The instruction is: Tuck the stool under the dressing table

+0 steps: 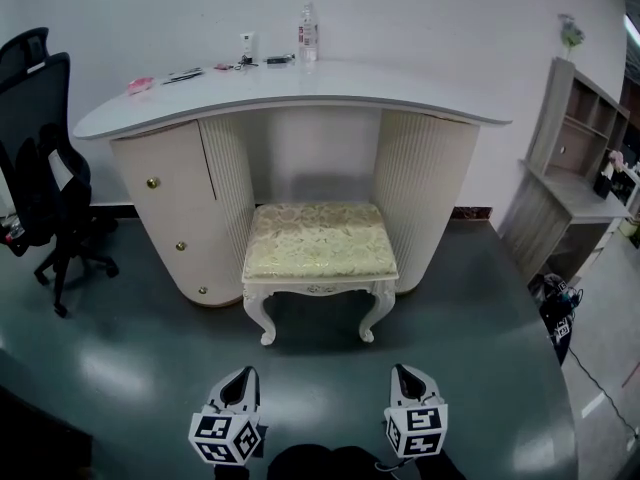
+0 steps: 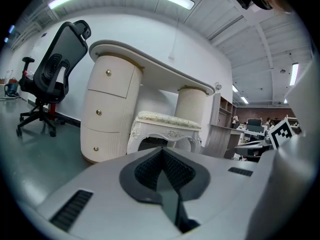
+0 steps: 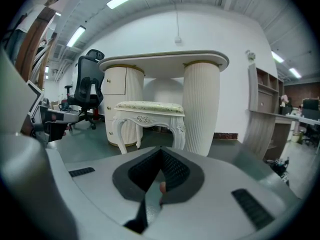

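Note:
A white carved stool (image 1: 320, 253) with a pale gold patterned cushion stands on the floor, its back half under the dressing table (image 1: 290, 93) and its front legs out in the open. The stool (image 2: 167, 129) shows ahead in the left gripper view and the stool (image 3: 147, 118) left of centre in the right gripper view. My left gripper (image 1: 240, 380) and right gripper (image 1: 405, 376) hover low near me, well short of the stool. Both are shut with nothing held.
A black office chair (image 1: 45, 158) stands at the left. A wooden shelf unit (image 1: 575, 168) stands at the right, with a dark object (image 1: 556, 313) on the floor beside it. A bottle (image 1: 308, 34) and small items lie on the table top.

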Motion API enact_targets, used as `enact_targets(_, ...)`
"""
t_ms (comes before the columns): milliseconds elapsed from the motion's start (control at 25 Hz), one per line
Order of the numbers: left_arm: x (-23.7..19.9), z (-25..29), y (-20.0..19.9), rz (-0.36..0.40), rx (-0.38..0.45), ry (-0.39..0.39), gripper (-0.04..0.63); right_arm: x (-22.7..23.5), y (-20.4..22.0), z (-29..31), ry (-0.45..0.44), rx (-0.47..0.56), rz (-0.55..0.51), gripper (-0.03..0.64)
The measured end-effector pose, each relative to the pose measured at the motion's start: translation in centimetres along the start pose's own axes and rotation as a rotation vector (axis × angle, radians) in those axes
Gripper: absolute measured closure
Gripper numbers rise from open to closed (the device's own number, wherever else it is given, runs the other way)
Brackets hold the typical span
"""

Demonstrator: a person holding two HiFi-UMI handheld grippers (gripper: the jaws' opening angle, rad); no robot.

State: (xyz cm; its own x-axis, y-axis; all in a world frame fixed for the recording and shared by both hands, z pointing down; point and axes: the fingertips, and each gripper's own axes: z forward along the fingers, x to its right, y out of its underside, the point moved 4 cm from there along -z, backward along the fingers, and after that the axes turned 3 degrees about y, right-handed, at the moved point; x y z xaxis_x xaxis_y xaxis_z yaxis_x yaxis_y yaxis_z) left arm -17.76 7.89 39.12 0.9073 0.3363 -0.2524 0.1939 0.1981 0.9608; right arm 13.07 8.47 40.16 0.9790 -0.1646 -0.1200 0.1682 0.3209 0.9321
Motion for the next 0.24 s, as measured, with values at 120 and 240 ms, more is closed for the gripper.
enact_targets(120, 0.4, -1.4, 0.4, -0.018, -0.002, -0.008, 0.588, 0.1, 0.1, -1.4, -0.004, 0.0, -0.007, 0.612)
enact_targets(240, 0.7, -2.7, 0.8, -0.018, -0.007, -0.011, 0.588, 0.0, 0.3, -2.7, -0.001, 0.001, -0.014, 0.612)
